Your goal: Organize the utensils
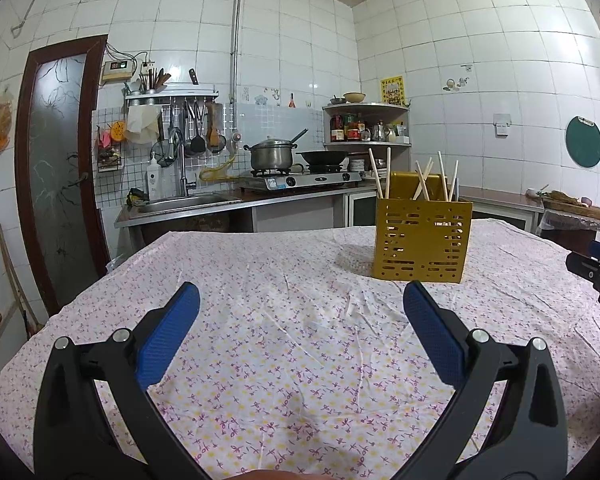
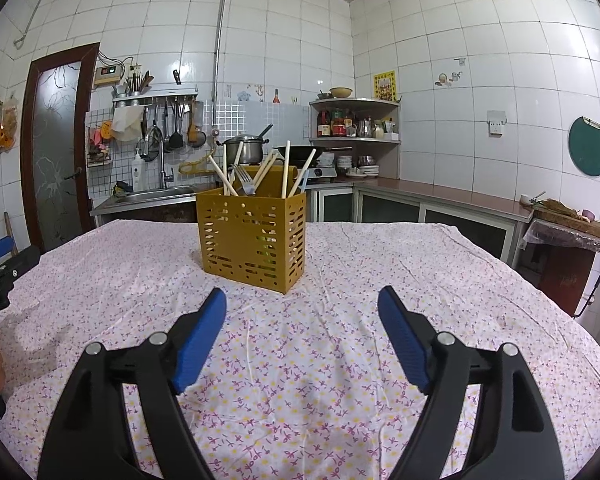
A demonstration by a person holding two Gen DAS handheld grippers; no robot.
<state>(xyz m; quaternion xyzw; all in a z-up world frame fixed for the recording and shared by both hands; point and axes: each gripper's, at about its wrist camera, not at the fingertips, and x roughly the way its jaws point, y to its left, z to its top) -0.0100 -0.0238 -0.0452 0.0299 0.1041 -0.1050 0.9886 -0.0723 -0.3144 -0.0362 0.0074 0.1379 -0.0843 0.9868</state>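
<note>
A mustard-yellow slotted utensil holder (image 1: 422, 238) stands upright on the flowered tablecloth (image 1: 292, 320). It also shows in the right wrist view (image 2: 252, 242). Several wooden chopsticks (image 2: 286, 168) and a metal fork (image 2: 244, 178) stand in it. My left gripper (image 1: 300, 300) is open and empty, hovering over the cloth, left of and nearer than the holder. My right gripper (image 2: 302, 304) is open and empty, just in front of the holder. The right gripper also shows at the right edge of the left wrist view (image 1: 596, 268).
The table's cloth (image 2: 340, 360) shows no loose utensils. Behind are a sink (image 1: 184, 204), a gas stove with a pot (image 1: 272, 156) and wok (image 1: 322, 156), a corner shelf (image 1: 366, 124), and a brown door (image 1: 56, 160) at left.
</note>
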